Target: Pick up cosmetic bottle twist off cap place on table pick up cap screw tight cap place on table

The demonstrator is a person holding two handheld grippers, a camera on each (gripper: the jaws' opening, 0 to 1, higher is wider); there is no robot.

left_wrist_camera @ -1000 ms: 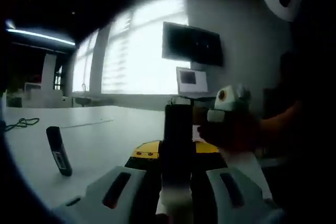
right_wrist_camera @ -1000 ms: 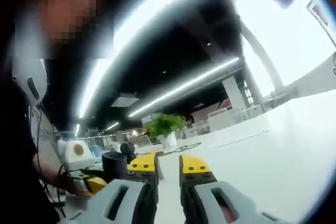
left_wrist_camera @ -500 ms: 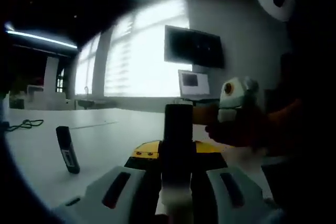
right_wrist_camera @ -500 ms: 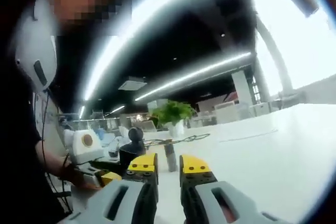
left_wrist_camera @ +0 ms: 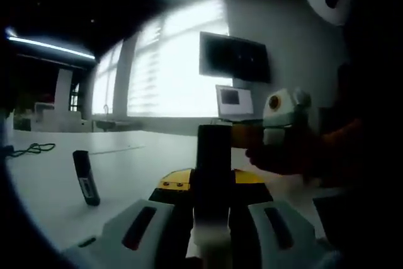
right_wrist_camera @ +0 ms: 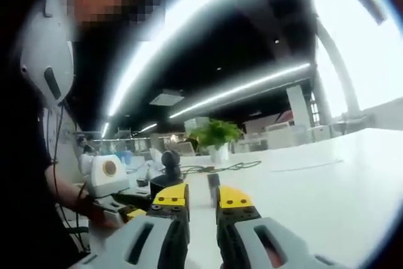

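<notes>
My left gripper [left_wrist_camera: 212, 182] is shut on a dark cosmetic bottle [left_wrist_camera: 214, 149], which stands upright between its yellow-tipped jaws. A slim dark piece with a pale label [left_wrist_camera: 85, 177], possibly the cap, stands tilted on the white table [left_wrist_camera: 138, 162] to the left. A hand holds my right gripper [left_wrist_camera: 252, 135] just right of the bottle. In the right gripper view, my right gripper [right_wrist_camera: 203, 197] is open with nothing between its jaws. The slim dark piece [right_wrist_camera: 213, 184] stands beyond its tips. At the left, the left gripper [right_wrist_camera: 141, 205] holds the bottle [right_wrist_camera: 162, 184].
A laptop [left_wrist_camera: 232, 102] and a wall monitor [left_wrist_camera: 234, 58] stand at the back, under bright windows. A black cable [left_wrist_camera: 28, 149] lies at the table's far left. A potted plant [right_wrist_camera: 215, 138] stands far across the table [right_wrist_camera: 327, 193]. A person's dark sleeve [right_wrist_camera: 28, 218] is at the left.
Both views have drifted a little with the hands. The right gripper has risen slightly beside the bottle. The left gripper's hold on the bottle is unchanged.
</notes>
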